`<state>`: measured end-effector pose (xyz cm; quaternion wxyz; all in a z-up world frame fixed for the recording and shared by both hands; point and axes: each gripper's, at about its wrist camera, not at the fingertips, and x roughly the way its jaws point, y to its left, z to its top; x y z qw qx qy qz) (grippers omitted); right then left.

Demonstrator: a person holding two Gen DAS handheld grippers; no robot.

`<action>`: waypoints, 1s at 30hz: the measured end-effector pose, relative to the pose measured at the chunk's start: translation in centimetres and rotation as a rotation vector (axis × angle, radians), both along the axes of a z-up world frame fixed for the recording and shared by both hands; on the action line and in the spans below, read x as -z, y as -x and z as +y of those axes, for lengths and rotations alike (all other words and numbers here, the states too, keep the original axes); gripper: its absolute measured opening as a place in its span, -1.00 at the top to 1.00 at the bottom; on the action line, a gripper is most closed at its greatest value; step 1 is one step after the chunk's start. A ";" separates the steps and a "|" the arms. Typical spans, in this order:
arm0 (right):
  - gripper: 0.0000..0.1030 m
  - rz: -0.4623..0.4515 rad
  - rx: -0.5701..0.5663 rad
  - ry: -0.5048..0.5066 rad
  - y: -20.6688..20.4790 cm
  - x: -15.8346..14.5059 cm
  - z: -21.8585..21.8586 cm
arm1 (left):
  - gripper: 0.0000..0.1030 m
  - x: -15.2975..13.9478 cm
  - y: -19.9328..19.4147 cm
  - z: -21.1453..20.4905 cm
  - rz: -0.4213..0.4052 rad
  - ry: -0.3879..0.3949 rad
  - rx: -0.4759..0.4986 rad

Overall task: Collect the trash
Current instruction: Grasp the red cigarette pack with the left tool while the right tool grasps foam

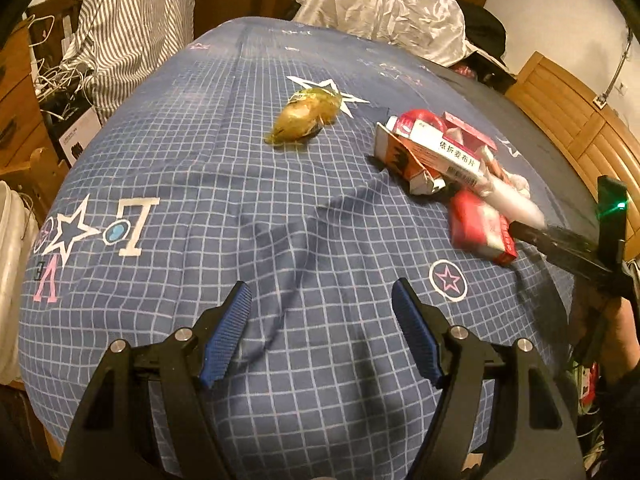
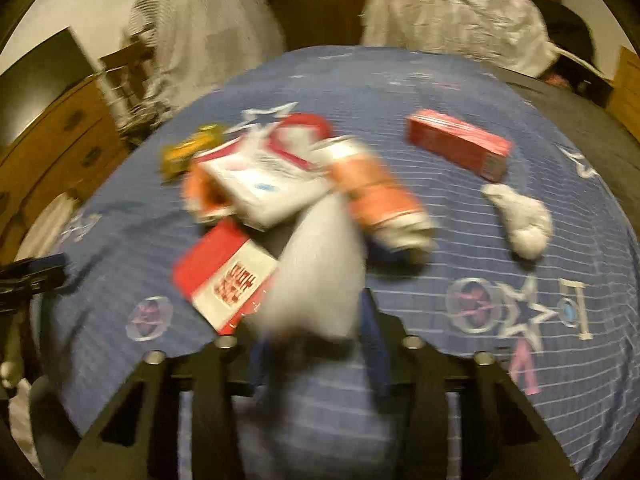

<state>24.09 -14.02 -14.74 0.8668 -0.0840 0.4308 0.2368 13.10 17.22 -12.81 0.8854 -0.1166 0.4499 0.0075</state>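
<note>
- Two tongs worked over a blue grid-patterned bedsheet [image 1: 280,208]; the left tongs [image 1: 322,330] hung released above bare fabric, blue pads spread apart.
- Nearest the right tongs [image 2: 316,344] was a blurred white wad [image 2: 320,280], pinched between the fingers.
- Just beyond lay a red-and-white box [image 2: 226,272], touching a heap of medicine cartons [image 1: 436,152].
- Farther left sat a yellow-green wrapper [image 1: 306,114], apart from the heap.
- Well right lay a crumpled tissue [image 2: 520,220] and a red carton [image 2: 460,144].
</note>
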 end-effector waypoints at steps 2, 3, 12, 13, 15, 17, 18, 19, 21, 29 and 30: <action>0.35 0.045 -0.037 -0.007 1.1 0.2 2.7 | -0.42 0.1 0.1 0.2 0.001 0.001 -0.010; 0.40 0.074 -0.076 -0.032 2.1 0.5 4.1 | -0.42 0.2 0.1 0.3 0.002 0.008 -0.018; 0.59 -0.010 -0.037 0.005 5.5 -1.8 4.9 | -0.47 0.9 0.0 -0.4 0.016 -0.005 0.038; 0.58 -0.004 -0.030 -0.014 5.2 -2.1 3.8 | -0.47 1.0 -0.2 -1.0 0.012 -0.010 0.082; 0.46 -0.001 -0.057 -0.035 4.9 -2.7 2.2 | -0.47 0.8 -1.0 -2.9 0.005 -0.042 0.197; -0.20 -0.015 -0.104 -0.013 5.0 -2.8 1.7 | -0.47 0.7 -1.8 -4.3 0.006 -0.063 0.278; -0.26 -0.019 -0.131 -0.009 5.1 -2.7 1.5 | -0.47 0.6 -2.5 -5.1 0.001 -0.080 0.315; -0.28 -0.021 -0.163 0.001 5.2 -2.4 1.1 | -0.51 0.6 -3.1 -5.8 -0.003 -0.091 0.344; -0.28 -0.036 -0.229 0.051 5.2 -2.3 1.2 | -0.52 0.6 -4.6 -6.9 0.002 -0.095 0.393; -0.28 -0.138 -0.449 0.263 3.2 -3.7 2.9 | -0.52 3.3 -8.9 -11.0 0.080 -0.177 0.505; -0.28 -0.157 -0.477 0.300 2.8 -4.0 3.3 | -0.52 3.4 -9.0 -11.2 0.075 -0.183 0.502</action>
